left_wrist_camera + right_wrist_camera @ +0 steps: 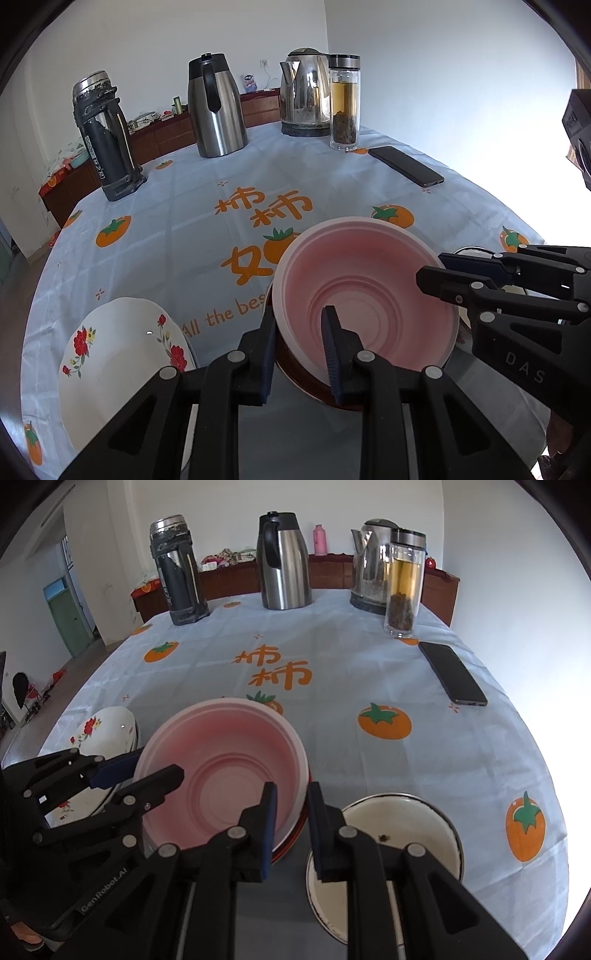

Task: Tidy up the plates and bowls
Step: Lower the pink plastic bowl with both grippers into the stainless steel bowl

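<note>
A pink bowl [369, 288] [225, 771] sits nested in a dark red bowl [306, 380] [291, 843] on the tablecloth. My left gripper [301, 350] [136, 771] straddles the pink bowl's near-left rim, one finger inside and one outside, with a gap at the pads. My right gripper [291, 812] [439, 267] straddles the right rim the same way. A white floral plate [122, 365] [99, 734] lies to the left. A white enamel bowl [402, 830] stands to the right.
At the table's far side stand a dark thermos [105, 136], a steel carafe [216, 107], an electric kettle [304, 92] and a glass tea bottle [343, 103]. A black phone [406, 166] lies at the right. A sideboard stands behind the table.
</note>
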`<action>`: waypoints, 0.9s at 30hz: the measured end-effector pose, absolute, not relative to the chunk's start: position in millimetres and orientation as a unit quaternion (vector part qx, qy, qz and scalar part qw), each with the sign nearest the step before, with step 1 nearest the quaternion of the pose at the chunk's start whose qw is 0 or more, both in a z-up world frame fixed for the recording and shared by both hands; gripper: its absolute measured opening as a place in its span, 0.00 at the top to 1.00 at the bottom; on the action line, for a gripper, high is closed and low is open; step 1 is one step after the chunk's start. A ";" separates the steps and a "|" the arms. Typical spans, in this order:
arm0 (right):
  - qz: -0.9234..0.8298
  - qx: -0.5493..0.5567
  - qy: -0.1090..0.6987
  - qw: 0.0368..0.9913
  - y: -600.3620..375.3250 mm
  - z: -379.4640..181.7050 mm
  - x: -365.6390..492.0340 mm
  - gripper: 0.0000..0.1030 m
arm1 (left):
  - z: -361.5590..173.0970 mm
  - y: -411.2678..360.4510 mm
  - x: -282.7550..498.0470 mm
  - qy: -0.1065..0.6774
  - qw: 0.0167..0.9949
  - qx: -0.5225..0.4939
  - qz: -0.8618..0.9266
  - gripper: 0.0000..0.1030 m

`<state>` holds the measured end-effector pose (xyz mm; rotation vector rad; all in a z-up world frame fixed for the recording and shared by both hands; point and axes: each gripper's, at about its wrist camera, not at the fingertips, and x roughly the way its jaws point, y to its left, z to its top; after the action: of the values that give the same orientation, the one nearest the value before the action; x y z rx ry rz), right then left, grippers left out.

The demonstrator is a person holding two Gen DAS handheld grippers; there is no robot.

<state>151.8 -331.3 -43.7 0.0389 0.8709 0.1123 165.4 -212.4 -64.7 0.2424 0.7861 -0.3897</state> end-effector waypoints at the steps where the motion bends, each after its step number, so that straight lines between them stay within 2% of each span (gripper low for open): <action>1: 0.054 0.020 0.422 0.905 -331.6 -43.6 152.1 0.83 | -65.2 -212.5 166.0 0.380 0.898 0.117 -0.188 0.74; 13: 0.058 0.017 0.423 0.904 -332.0 -42.7 152.7 0.80 | -67.6 -211.0 167.2 0.382 0.897 0.116 -0.188 0.74; 15: 0.060 0.014 0.422 0.905 -329.4 -42.5 152.6 0.77 | -67.4 -209.9 167.4 0.383 0.897 0.114 -0.187 0.74; 16: 0.065 0.014 0.420 0.905 -328.4 -42.1 152.5 0.71 | -67.7 -209.7 167.5 0.383 0.897 0.112 -0.189 0.74; 17: 0.068 0.013 0.418 0.906 -326.9 -41.7 152.2 0.58 | -67.9 -209.8 167.7 0.384 0.896 0.111 -0.191 0.74; 20: 0.056 0.001 0.403 0.913 -323.9 -38.5 149.0 0.34 | -68.4 -211.2 165.4 0.380 0.898 0.117 -0.188 0.75; 22: 0.056 -0.002 0.395 0.917 -324.0 -36.1 146.7 0.29 | -68.7 -210.8 163.9 0.379 0.898 0.118 -0.188 0.75; 27: 0.053 0.008 0.384 0.922 -330.1 -32.2 141.9 0.27 | -66.8 -208.3 161.8 0.374 0.902 0.112 -0.184 0.74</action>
<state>141.9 -330.1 -32.2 0.0162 0.7895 0.1094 161.8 -208.3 -66.8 0.2324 0.7739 -0.3801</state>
